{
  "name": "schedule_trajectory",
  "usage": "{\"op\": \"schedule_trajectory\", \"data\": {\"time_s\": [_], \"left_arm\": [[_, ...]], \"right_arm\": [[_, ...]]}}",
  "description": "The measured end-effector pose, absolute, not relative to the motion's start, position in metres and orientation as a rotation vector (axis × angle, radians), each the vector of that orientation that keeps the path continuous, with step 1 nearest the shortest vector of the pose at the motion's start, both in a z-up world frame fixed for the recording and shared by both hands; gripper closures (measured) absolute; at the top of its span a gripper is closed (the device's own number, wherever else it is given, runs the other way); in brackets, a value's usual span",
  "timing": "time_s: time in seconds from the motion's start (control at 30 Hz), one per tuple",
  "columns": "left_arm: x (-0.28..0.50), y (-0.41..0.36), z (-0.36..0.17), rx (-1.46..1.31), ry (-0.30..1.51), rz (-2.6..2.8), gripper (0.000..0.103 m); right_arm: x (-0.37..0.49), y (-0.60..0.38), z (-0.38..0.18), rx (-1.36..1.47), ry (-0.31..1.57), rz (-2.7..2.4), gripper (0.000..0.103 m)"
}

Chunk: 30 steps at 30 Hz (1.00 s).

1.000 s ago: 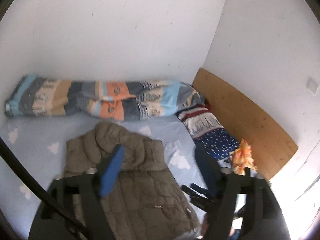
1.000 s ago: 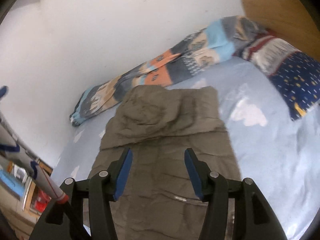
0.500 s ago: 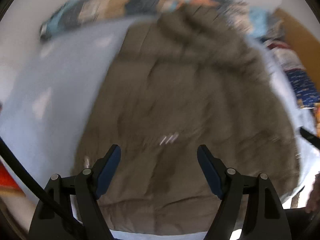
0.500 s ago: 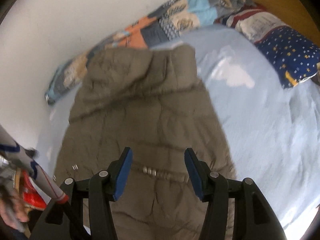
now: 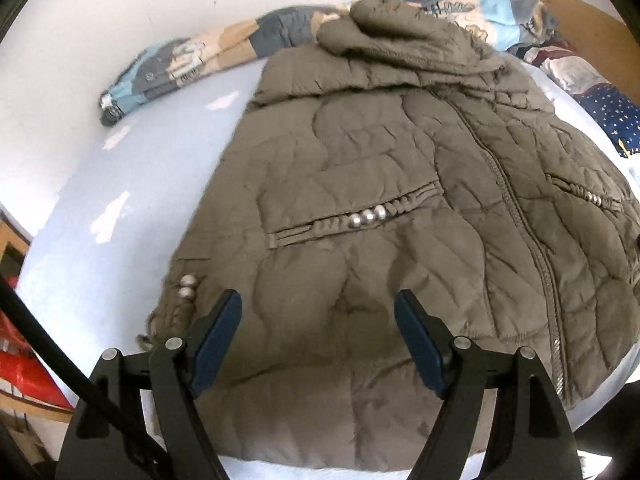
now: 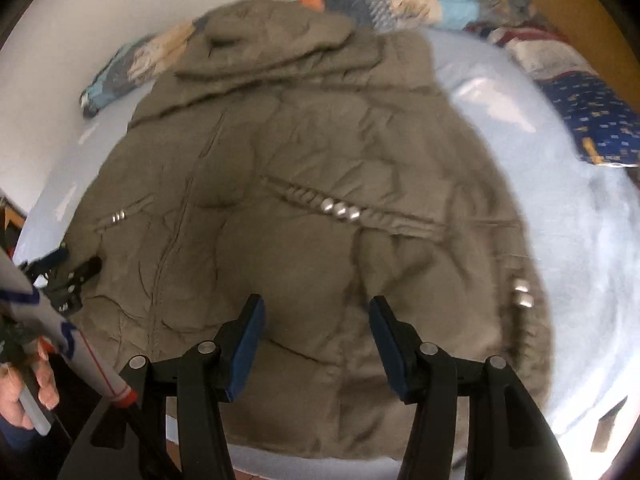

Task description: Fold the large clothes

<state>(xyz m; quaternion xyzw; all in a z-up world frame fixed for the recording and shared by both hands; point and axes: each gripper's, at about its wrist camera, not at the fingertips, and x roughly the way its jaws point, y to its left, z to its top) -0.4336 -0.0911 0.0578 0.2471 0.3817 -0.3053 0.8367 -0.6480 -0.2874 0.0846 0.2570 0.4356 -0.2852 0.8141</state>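
- We see the olive quilted jacket (image 5: 400,200) far larger in both wrist views than a second ago; earlier the left view took in the walls and the wooden headboard, and now the jacket fills most of it.
- At the left, the rolled patchwork quilt (image 5: 168,68) lies along the bed's far edge against the wall, now crowded toward the top of the left view instead of its middle.
- The jacket lies spread front-up on the pale blue sheet (image 5: 120,208), hood toward the far edge, hem at the near edge, zip closed down the middle.
- Our left gripper (image 5: 318,312) hangs over the hem, released, nothing between its blue pads; the gap looks the same as before.
- Our right gripper (image 6: 316,316) is likewise released over the hem, spacing unchanged, with the fabric below it blurred.
- At the right, the dark blue patterned pillow (image 6: 592,120) sits by the bed's far right corner.
- We can read no brand, label or writing anywhere.
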Motion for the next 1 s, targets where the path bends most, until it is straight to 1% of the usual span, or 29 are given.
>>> {"op": "schedule_trajectory", "data": {"time_s": [0.1,0.2,0.27,0.37,0.47,0.67,1.0], "left_arm": [[-0.434,-0.080,0.059,0.529,0.777,-0.633,0.025],[-0.429,-0.075,0.060,0.509,0.789,-0.624,0.025],[-0.424,-0.072,0.060,0.491,0.803,-0.616,0.025],[-0.420,-0.071,0.061,0.471,0.816,-0.615,0.025],[-0.423,-0.072,0.061,0.472,0.812,-0.617,0.025],[-0.424,-0.077,0.060,0.480,0.809,-0.616,0.025],[-0.426,-0.078,0.059,0.488,0.793,-0.600,0.025]], "right_arm": [[-0.690,-0.310,0.095,0.638,0.831,-0.731,0.043],[-0.734,-0.332,0.095,0.744,0.756,-0.856,0.039],[-0.753,-0.343,0.090,0.811,0.731,-0.904,0.033],[-0.776,-0.353,0.074,0.926,0.721,-0.923,0.033],[-0.778,-0.354,0.062,0.997,0.725,-0.885,0.033],[-0.775,-0.355,0.052,1.017,0.759,-0.866,0.033],[-0.777,-0.360,0.033,1.146,0.732,-0.798,0.031]]}}
